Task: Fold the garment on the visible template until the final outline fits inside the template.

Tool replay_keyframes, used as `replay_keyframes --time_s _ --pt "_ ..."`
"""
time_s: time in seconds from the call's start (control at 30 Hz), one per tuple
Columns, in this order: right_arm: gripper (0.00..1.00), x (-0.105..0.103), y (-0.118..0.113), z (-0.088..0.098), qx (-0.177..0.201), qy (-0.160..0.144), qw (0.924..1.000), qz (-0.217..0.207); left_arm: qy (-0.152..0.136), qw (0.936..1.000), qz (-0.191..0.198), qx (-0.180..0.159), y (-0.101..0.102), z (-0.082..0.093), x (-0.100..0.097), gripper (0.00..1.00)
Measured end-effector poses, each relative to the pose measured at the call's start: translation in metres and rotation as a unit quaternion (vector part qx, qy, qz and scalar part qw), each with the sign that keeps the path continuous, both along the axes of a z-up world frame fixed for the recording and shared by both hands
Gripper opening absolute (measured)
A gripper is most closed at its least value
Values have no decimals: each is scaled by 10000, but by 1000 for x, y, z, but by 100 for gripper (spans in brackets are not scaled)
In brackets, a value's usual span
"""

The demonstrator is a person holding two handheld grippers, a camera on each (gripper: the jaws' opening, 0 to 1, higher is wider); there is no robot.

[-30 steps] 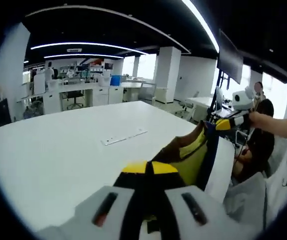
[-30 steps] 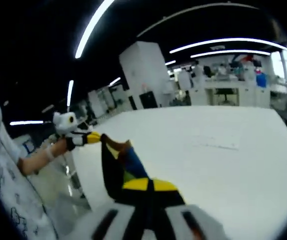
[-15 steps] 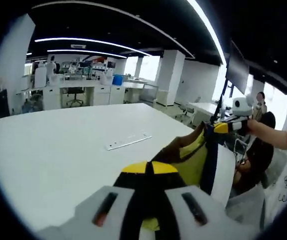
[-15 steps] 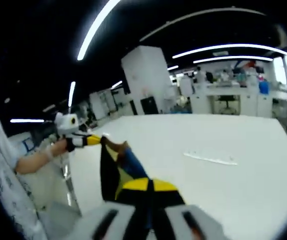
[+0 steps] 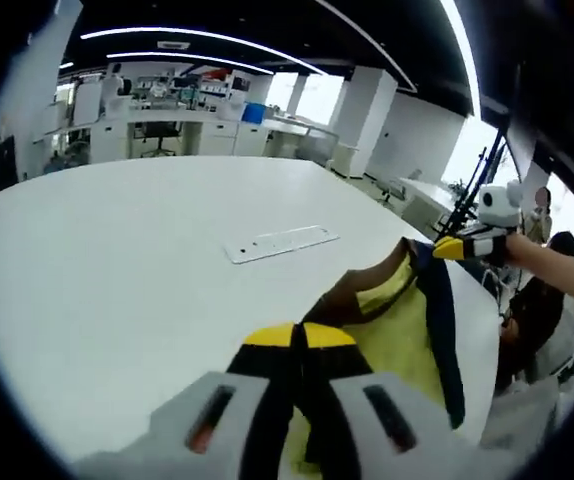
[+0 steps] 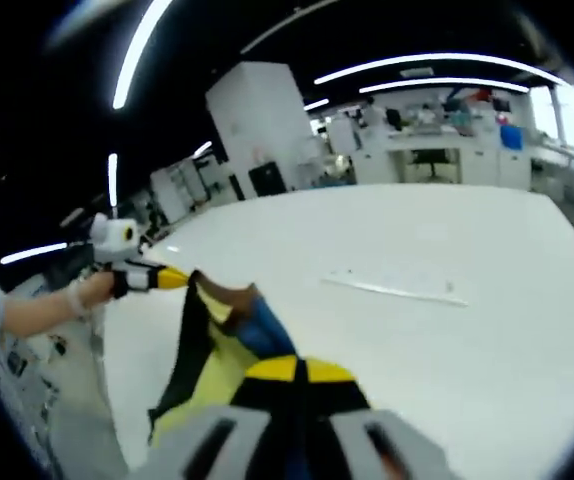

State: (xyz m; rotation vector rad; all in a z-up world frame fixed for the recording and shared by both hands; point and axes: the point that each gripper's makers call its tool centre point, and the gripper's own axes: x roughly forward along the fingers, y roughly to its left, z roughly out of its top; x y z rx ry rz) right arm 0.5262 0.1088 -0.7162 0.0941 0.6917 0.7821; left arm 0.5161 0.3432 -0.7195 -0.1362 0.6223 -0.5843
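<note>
A yellow garment with brown and navy trim hangs stretched between both grippers over the near edge of the white table. My left gripper is shut on one part of it. In the left gripper view the right gripper comes in from the right, held by a hand and pinching a far corner. In the right gripper view the garment runs from my right gripper, shut on it, to the left gripper at the left. I cannot make out a template outline.
A thin white strip lies flat near the middle of the table, also seen as the strip in the right gripper view. A seated person is beyond the table's right edge. Desks and pillars stand far behind.
Both views have tipped down toward the table. The garment has come further over the tabletop between the grippers, with more yellow cloth showing. Both grips hold.
</note>
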Motion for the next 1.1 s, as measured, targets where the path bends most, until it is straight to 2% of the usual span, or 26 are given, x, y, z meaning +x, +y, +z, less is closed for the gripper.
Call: replay_keyframes --time_s 0.07,0.23,0.4,0.43,0.47,0.5,0.53,0.6,0.73,0.87,0.97,1.07,1.1 --pt "0 5 1 -8 -5 63 10000 -25 130 9999 37 35 -1 -16 9 0" --pt "0 25 2 -46 -156 293 9994 -109 378 9991 115 162 3 -49 31 0" --pt "0 35 2 -73 -280 463 9984 -175 516 9982 252 150 3 -66 43 0" --pt "0 37 2 -76 -282 483 9982 -195 552 9980 261 162 8 -75 53 0" --pt "0 39 3 -79 -278 497 9982 -208 594 9977 270 179 8 -79 55 0" --pt "0 41 4 -81 -276 502 9981 -233 658 9972 264 228 4 -81 47 0" --pt "0 52 5 -87 -269 527 9979 -275 696 9969 248 267 3 -86 47 0" --pt "0 49 5 -91 -290 583 9974 -314 751 9962 231 363 8 -99 51 0" --pt "0 55 6 -100 -332 638 9968 -361 858 9951 276 397 4 -109 55 0" --pt "0 55 6 -104 -360 691 9962 -390 873 9950 280 395 2 -109 52 0" --pt "0 53 7 -102 -394 653 9965 -351 740 9961 214 421 2 -106 54 0" --pt "0 54 5 -100 -560 387 9976 -115 575 9973 176 427 3 -100 56 0" --pt "4 51 6 -98 -542 392 9977 -112 537 9975 163 426 2 -97 56 0"
